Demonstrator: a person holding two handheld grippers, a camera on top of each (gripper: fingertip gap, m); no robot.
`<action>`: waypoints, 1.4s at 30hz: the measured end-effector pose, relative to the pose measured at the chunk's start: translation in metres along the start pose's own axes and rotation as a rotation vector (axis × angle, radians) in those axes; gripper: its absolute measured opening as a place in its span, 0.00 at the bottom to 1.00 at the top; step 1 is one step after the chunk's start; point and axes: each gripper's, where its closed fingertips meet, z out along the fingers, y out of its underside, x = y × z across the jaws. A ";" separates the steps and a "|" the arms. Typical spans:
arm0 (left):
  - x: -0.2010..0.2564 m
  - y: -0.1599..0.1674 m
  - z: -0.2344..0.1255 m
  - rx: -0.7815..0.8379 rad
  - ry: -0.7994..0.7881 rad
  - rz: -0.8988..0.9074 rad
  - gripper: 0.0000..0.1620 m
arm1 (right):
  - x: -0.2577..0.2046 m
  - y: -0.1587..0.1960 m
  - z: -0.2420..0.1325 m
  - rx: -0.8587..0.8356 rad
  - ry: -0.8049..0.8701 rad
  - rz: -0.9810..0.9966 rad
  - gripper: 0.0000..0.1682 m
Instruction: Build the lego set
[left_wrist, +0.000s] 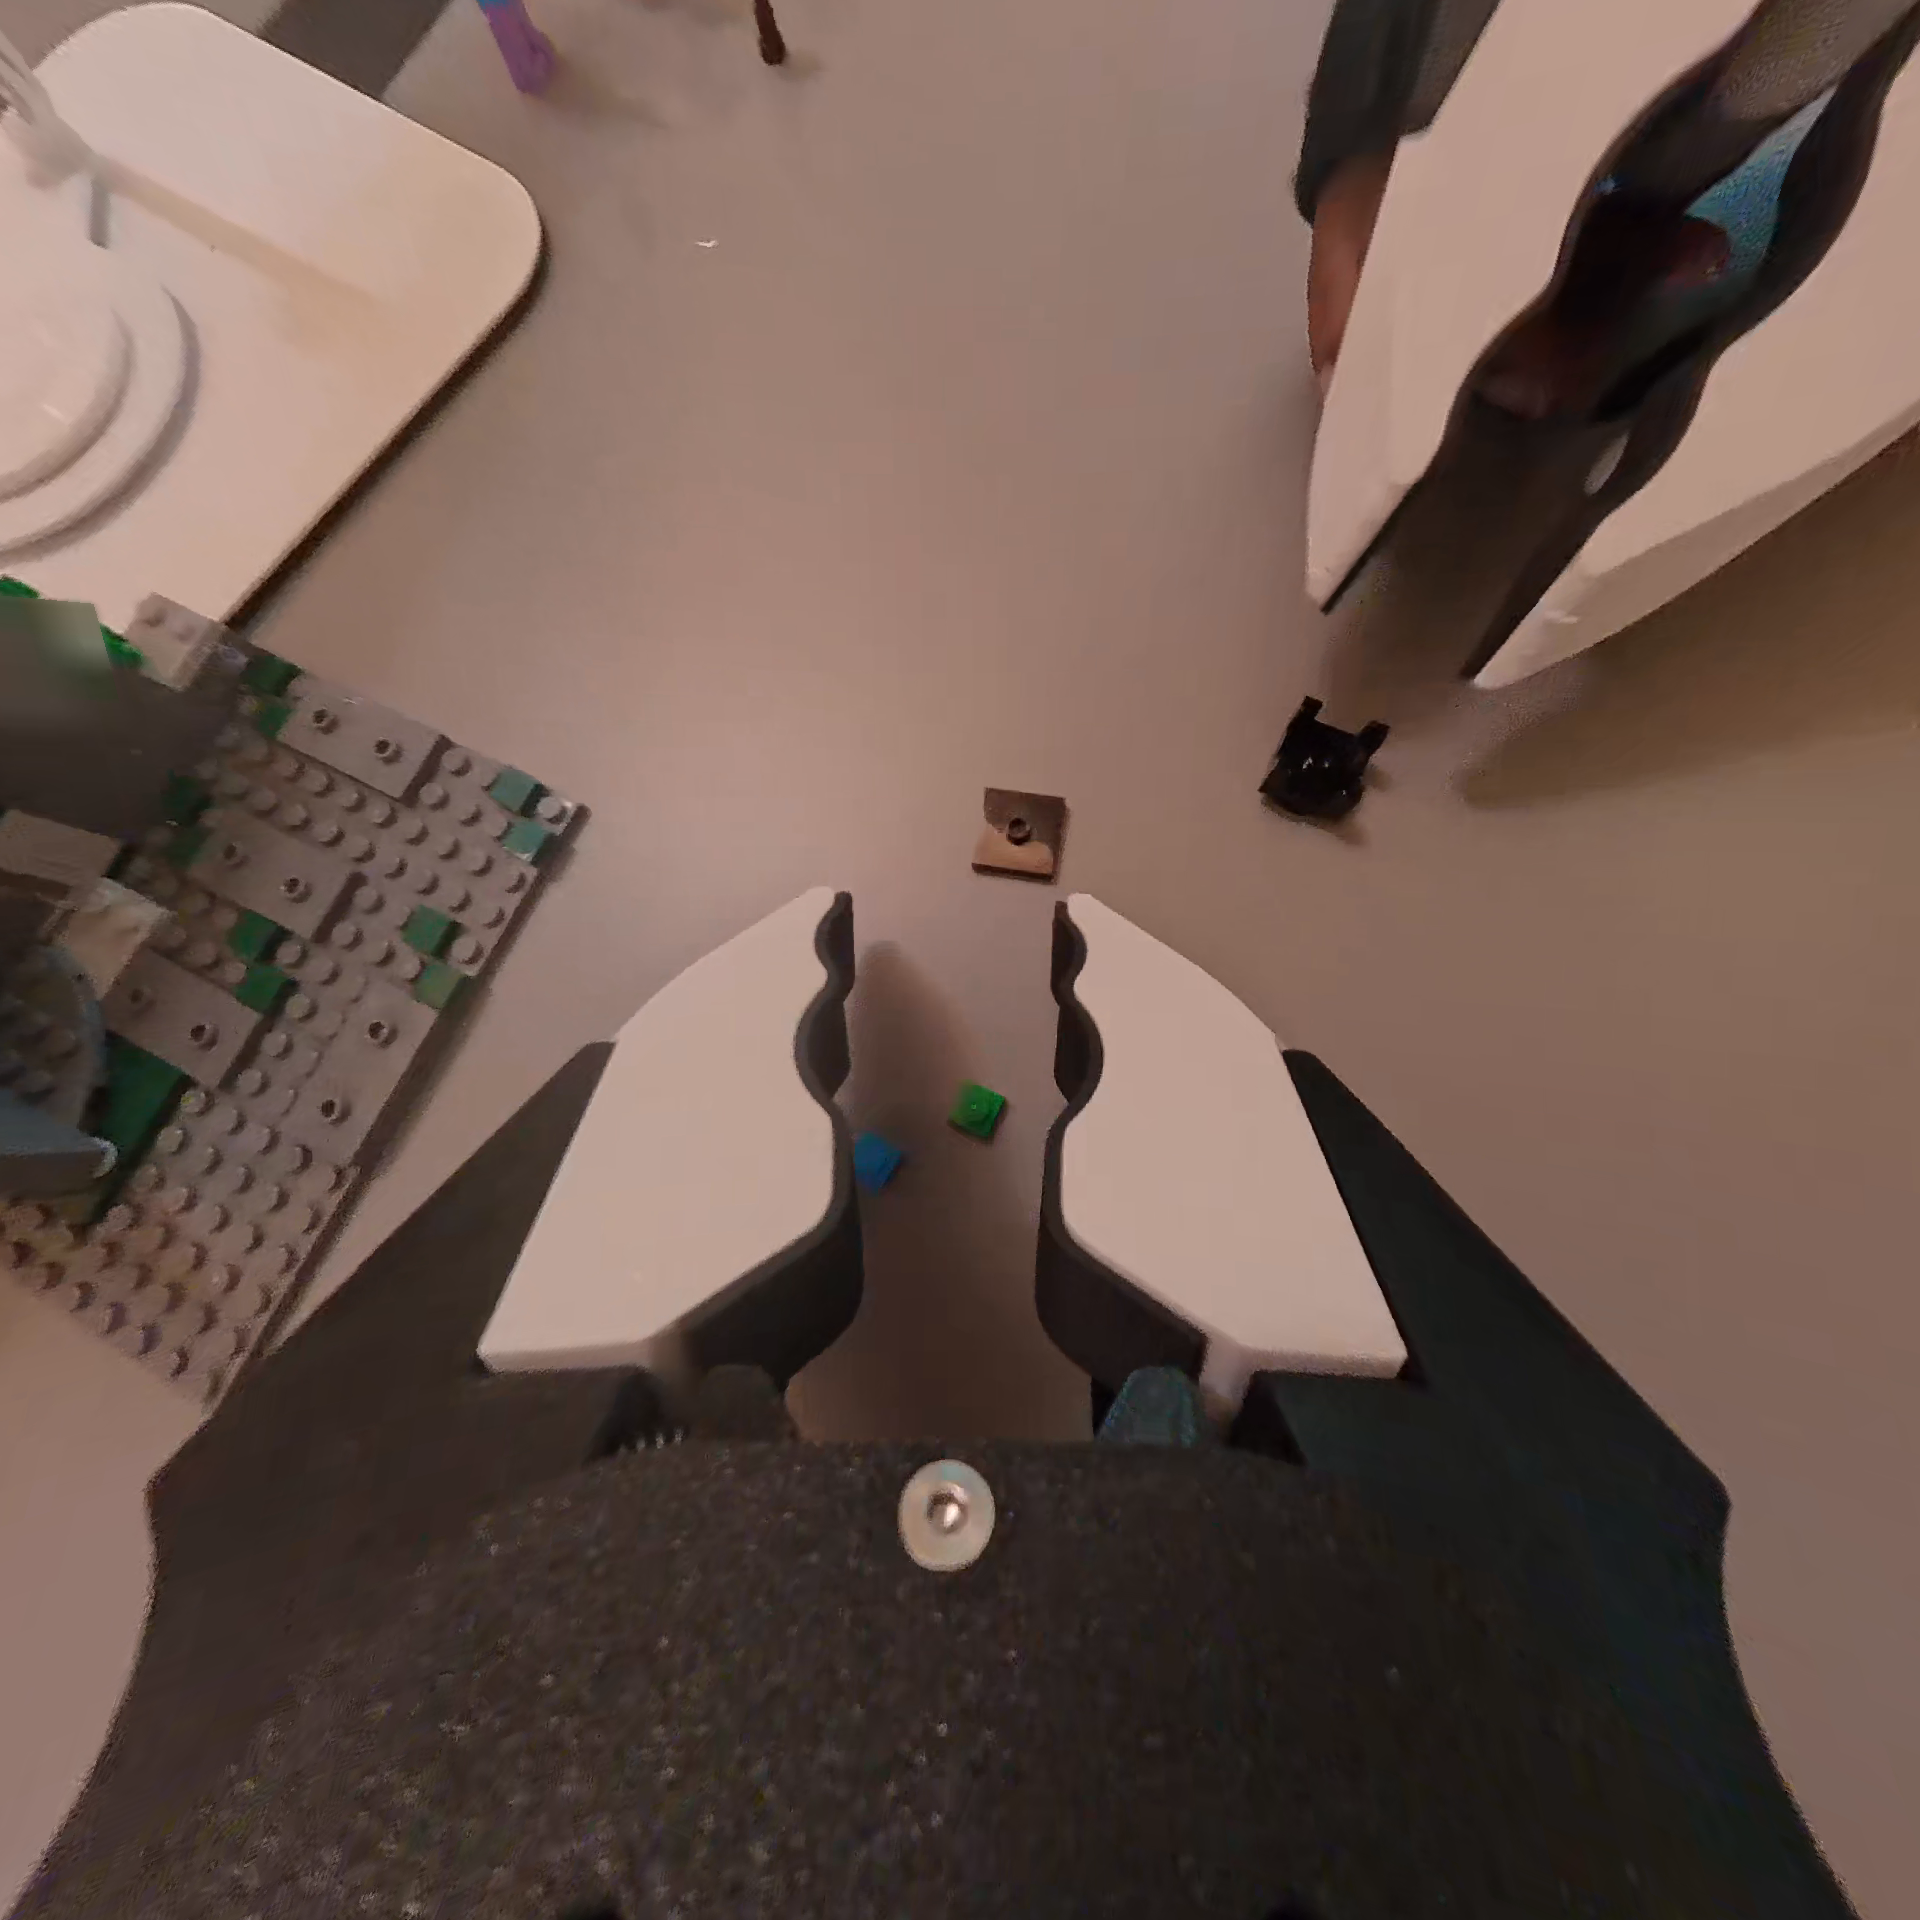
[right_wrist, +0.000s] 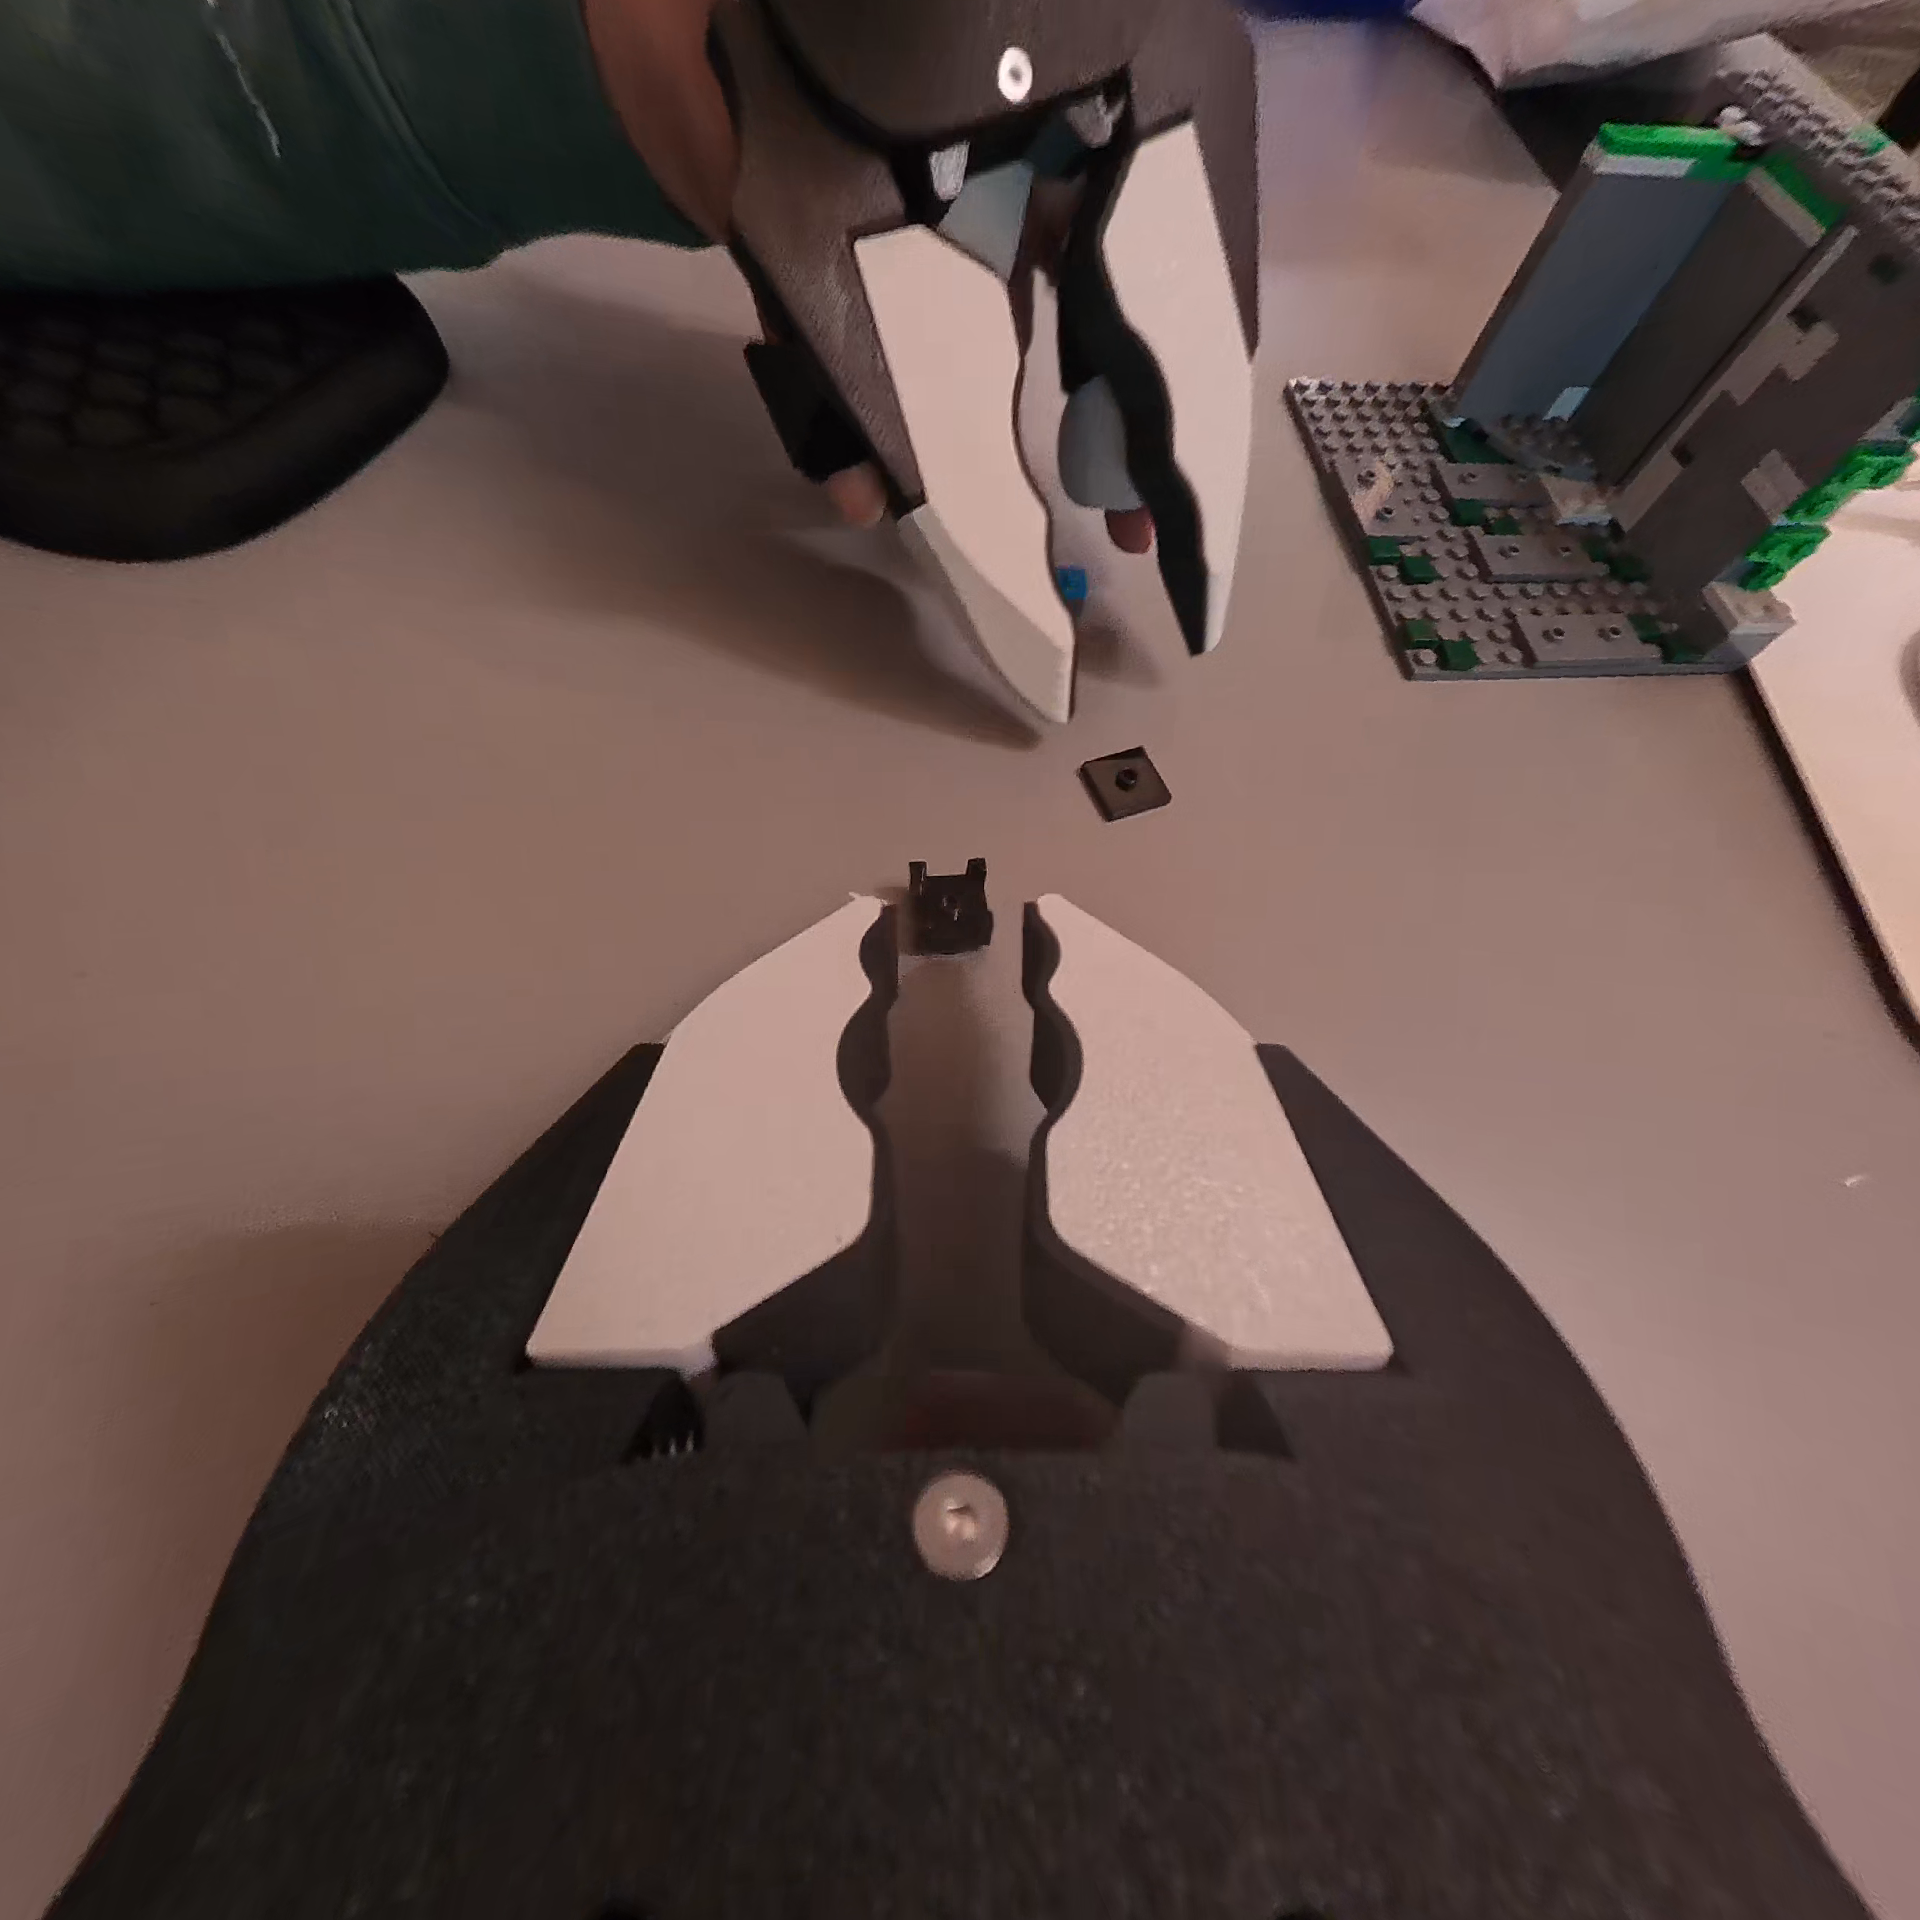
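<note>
My left gripper (left_wrist: 951, 909) is open and empty, low over the table. A small square plate with one centre stud (left_wrist: 1020, 833) lies just beyond its fingertips. A green one-stud plate (left_wrist: 977, 1110) and a blue piece (left_wrist: 878, 1158) lie on the table under its fingers. My right gripper (right_wrist: 951, 909) is open, with a small black clip piece (right_wrist: 948, 914) on the table between its fingertips. The square plate (right_wrist: 1124, 787) lies between the two grippers. The grey baseplate build (left_wrist: 312, 935) with green bits stands to the left, and its grey tower (right_wrist: 1662, 312) shows in the right wrist view.
A white board (left_wrist: 260, 312) lies beyond the build. A purple piece (left_wrist: 525, 52) and a brown piece (left_wrist: 769, 42) lie far off. A black pad (right_wrist: 208, 416) and a person's green sleeve (right_wrist: 260, 135) are behind the left gripper (right_wrist: 1130, 681). My right fingertips sit around 8 cm from my left ones. Between my left fingertips and the green one-stud plate (left_wrist: 977, 1110) there is roughly 4 cm.
</note>
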 end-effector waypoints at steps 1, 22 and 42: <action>0.002 0.001 0.002 -0.007 0.011 0.003 0.23 | -0.001 0.000 -0.002 0.005 -0.005 0.014 0.14; 0.013 -0.027 0.037 -0.075 0.157 0.146 0.02 | -0.003 0.001 -0.006 0.014 -0.077 0.090 0.13; 0.026 -0.027 0.026 -0.037 0.204 0.144 0.13 | 0.000 0.001 -0.007 0.023 -0.074 0.120 0.12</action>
